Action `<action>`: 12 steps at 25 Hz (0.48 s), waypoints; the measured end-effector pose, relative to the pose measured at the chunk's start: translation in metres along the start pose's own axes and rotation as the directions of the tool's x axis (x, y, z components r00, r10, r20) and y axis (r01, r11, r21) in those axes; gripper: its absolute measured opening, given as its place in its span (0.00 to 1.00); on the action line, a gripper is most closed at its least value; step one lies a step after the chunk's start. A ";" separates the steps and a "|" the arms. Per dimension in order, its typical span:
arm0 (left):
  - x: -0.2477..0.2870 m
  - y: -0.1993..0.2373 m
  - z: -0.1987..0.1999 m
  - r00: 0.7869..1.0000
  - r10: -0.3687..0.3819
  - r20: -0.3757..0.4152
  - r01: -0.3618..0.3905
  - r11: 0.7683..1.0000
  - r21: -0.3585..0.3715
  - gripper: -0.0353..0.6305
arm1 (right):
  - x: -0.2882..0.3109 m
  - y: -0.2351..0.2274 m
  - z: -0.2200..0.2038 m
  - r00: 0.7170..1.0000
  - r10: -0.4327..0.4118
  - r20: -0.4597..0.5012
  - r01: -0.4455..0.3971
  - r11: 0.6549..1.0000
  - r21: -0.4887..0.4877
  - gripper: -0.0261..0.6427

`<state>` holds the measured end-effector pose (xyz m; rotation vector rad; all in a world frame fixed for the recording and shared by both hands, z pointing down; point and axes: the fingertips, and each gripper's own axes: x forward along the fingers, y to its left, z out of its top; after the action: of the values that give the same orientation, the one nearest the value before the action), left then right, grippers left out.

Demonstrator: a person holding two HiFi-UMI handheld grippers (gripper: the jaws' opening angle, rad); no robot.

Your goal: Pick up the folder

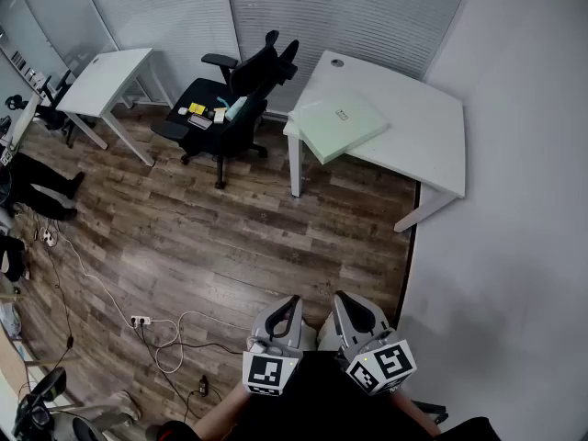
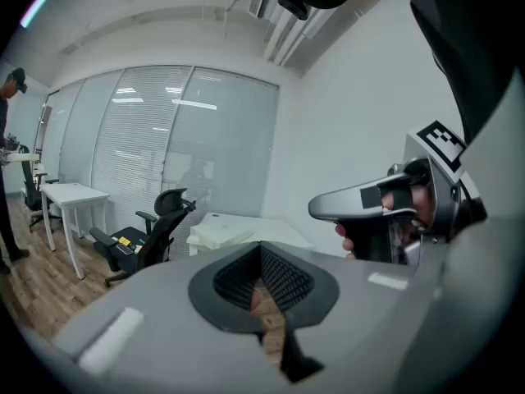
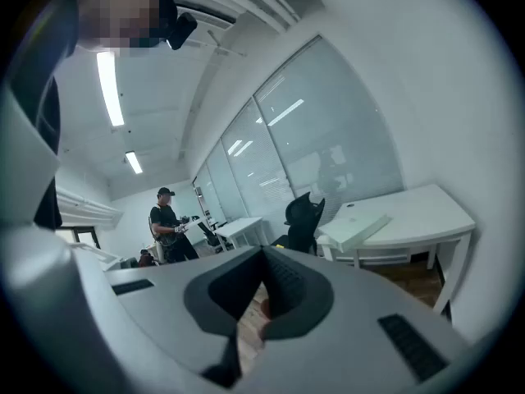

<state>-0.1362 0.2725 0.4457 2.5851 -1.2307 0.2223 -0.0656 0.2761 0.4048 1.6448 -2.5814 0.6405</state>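
Note:
The folder (image 1: 340, 122) is pale green and lies flat on the near left corner of a white desk (image 1: 418, 131), far across the room. It also shows as a small pale slab in the left gripper view, the folder (image 2: 217, 232), and in the right gripper view, the folder (image 3: 361, 222). Both grippers are held close to the person's body, side by side, well away from it. My left gripper (image 1: 287, 303) (image 2: 261, 249) is shut with nothing in it. My right gripper (image 1: 347, 299) (image 3: 262, 253) has its jaws together, also holding nothing.
A black office chair (image 1: 230, 104) with small items on its seat stands left of the desk. A second white desk (image 1: 106, 76) is at the far left. Cables and a power strip (image 1: 141, 321) lie on the wood floor. A person (image 3: 166, 224) stands in the distance.

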 end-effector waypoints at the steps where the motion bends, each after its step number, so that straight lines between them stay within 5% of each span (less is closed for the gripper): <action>1: -0.003 0.003 -0.001 1.000 0.009 0.006 -0.009 1.000 0.013 0.06 | -0.002 0.004 0.002 1.000 0.001 -0.007 -0.001 1.000 -0.003 0.04; 7: -0.021 0.003 0.002 0.997 0.063 0.038 -0.063 0.998 0.003 0.06 | -0.021 0.018 0.000 1.000 0.003 -0.004 -0.003 1.000 0.007 0.04; 12: -0.024 -0.027 0.005 0.998 0.017 0.052 -0.016 1.000 -0.017 0.06 | -0.045 0.017 0.005 0.999 -0.021 0.025 0.021 1.000 -0.018 0.04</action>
<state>-0.1302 0.3055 0.4302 2.5830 -1.2670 0.1476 -0.0593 0.3197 0.3842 1.6823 -2.5750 0.5971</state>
